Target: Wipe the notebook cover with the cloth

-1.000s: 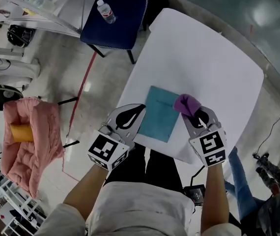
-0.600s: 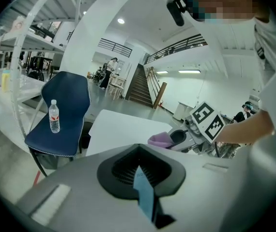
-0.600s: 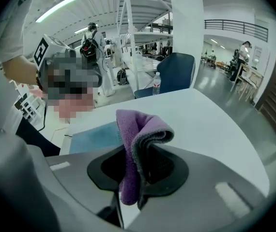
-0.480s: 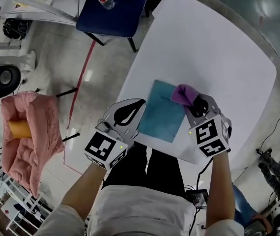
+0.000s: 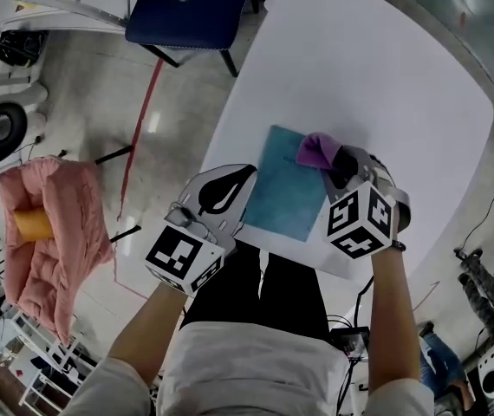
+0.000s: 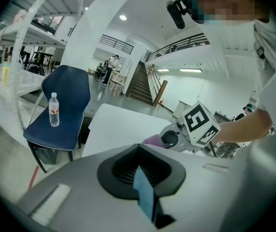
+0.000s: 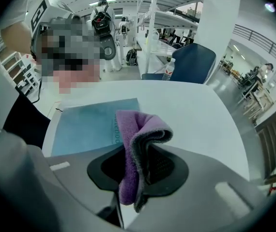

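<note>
Looking down on a white table (image 5: 386, 76) with rounded corners, standing on a pale, glossy floor (image 5: 82, 102). A red line (image 5: 143, 128) runs across that floor. At the table's far end there's a dark blue chair (image 5: 191, 11), with a water bottle (image 6: 54, 109) upright on its seat. Off to the left lies a pink padded heap (image 5: 56, 232) with an orange roll (image 5: 32, 225) tucked in it. Beyond are a staircase (image 6: 140, 83), white shelving (image 6: 12, 37) and bright ceiling lights (image 6: 123, 18).

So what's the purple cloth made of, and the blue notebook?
The cloth looks like soft, fuzzy fabric, maybe microfibre: it folds floppily and its surface is matte and napped. The notebook cover looks like smooth matte card, lying flat and stiff; it may be plastic-coated.
</note>
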`<action>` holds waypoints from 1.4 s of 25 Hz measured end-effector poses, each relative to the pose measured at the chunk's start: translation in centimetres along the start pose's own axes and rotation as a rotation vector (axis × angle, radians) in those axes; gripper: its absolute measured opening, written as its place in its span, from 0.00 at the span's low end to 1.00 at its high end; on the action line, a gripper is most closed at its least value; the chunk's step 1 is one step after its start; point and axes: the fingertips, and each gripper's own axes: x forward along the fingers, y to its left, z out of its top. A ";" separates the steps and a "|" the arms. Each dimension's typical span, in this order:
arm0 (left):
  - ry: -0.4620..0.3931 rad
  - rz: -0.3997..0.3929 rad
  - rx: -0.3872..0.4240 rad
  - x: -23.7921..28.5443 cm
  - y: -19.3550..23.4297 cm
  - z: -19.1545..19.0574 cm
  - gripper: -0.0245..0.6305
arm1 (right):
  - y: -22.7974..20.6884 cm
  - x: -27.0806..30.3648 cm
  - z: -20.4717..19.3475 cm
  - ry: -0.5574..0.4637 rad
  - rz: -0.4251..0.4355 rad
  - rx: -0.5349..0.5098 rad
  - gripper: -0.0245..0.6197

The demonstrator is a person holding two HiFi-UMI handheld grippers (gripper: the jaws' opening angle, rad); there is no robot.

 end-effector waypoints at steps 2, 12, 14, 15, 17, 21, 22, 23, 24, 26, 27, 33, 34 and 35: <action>0.001 -0.002 -0.003 0.0 0.0 0.0 0.04 | 0.1 0.2 0.2 0.023 0.001 -0.010 0.20; 0.010 -0.008 -0.019 -0.5 -0.1 -1.3 0.04 | 0.2 0.7 0.3 0.066 0.014 0.002 0.20; 0.011 -0.005 -0.017 -0.6 0.1 -1.4 0.04 | 0.3 0.8 0.3 0.065 0.017 0.002 0.20; 0.013 -0.005 -0.015 -0.6 0.1 -1.5 0.04 | 0.4 0.8 0.3 0.064 0.019 0.004 0.20; 0.016 -0.007 -0.012 -0.6 0.1 -1.7 0.04 | 0.8 0.8 0.1 0.064 0.019 0.009 0.20; 0.022 -0.008 -0.007 -1.0 0.2 -2.0 0.04 | 1.6 0.6 0.2 0.059 0.021 0.019 0.20; 0.022 -0.007 -0.009 -1.0 0.2 -2.0 0.04 | 1.8 0.6 0.3 0.059 0.023 0.020 0.20; 0.022 -0.007 -0.010 -1.1 0.2 -2.1 0.04 | 2.1 0.6 0.3 0.060 0.025 0.020 0.20; 0.021 -0.007 -0.010 -1.1 0.2 -2.2 0.04 | 2.3 0.6 0.3 0.060 0.028 0.020 0.20; 0.020 -0.010 -0.009 -1.2 -0.1 -2.3 0.04 | 2.7 0.5 0.1 0.060 0.031 0.022 0.20; 0.019 -0.011 -0.010 -1.2 -0.2 -2.3 0.04 | 2.9 0.4 0.1 0.058 0.033 0.024 0.20; 0.018 -0.016 -0.005 -1.8 -0.7 -2.6 0.04 | 4.4 0.0 -0.2 0.058 0.044 0.033 0.20; 0.018 -0.016 -0.003 -1.9 -0.8 -2.6 0.04 | 4.7 0.0 -0.2 0.058 0.046 0.033 0.20; 0.018 -0.016 -0.002 -1.9 -0.8 -2.7 0.04 | 5.0 0.0 -0.3 0.058 0.049 0.034 0.20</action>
